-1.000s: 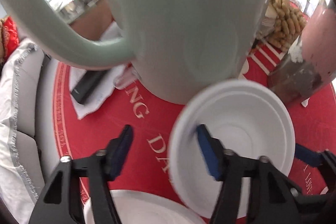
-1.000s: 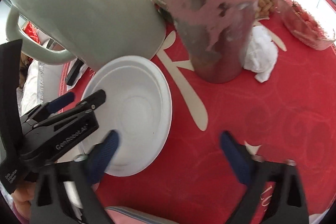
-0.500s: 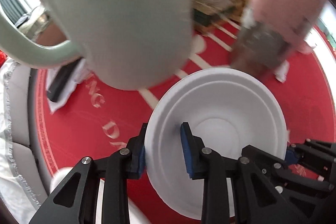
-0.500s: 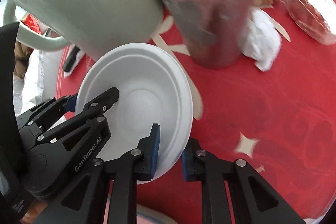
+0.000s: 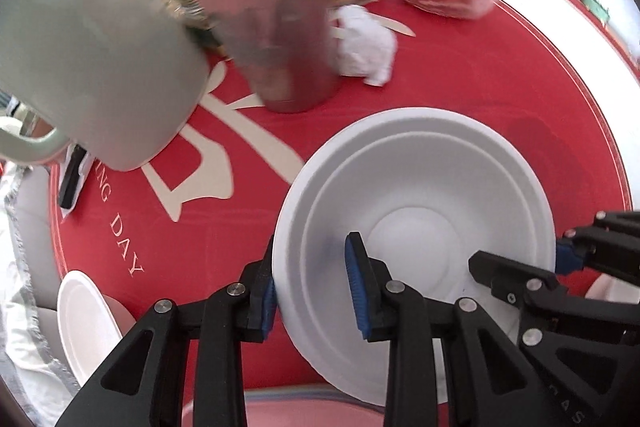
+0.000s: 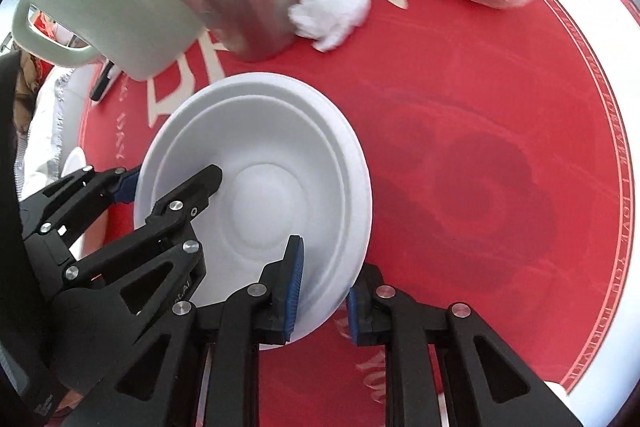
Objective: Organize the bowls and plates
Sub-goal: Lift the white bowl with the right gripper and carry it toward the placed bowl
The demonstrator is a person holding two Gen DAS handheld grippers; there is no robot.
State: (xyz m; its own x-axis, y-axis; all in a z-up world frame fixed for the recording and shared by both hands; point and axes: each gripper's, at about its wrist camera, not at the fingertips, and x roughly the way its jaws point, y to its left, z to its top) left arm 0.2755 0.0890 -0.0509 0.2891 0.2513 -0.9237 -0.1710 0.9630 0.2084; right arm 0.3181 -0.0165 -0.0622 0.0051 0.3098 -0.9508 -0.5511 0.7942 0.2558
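Both tongs, left gripper (image 5: 312,291) & right gripper (image 6: 320,291), clamp white bowl (image 5: 416,227) rim btwn pads; keep it level, lift together.

Pale green mug (image 5: 96,59) runs off the top edge, rim unseen. The pink-smeared tumbler (image 5: 264,7) blurs badly, top cut off. Small white plate (image 5: 86,319) at lower left sits half hidden behind the left hand-held gripper (image 5: 312,291).

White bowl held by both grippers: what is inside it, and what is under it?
The bowl looks empty inside; only the left gripper and right gripper pads reach over its rim. Red tablecloth shows around it; what lies directly beneath is covered.
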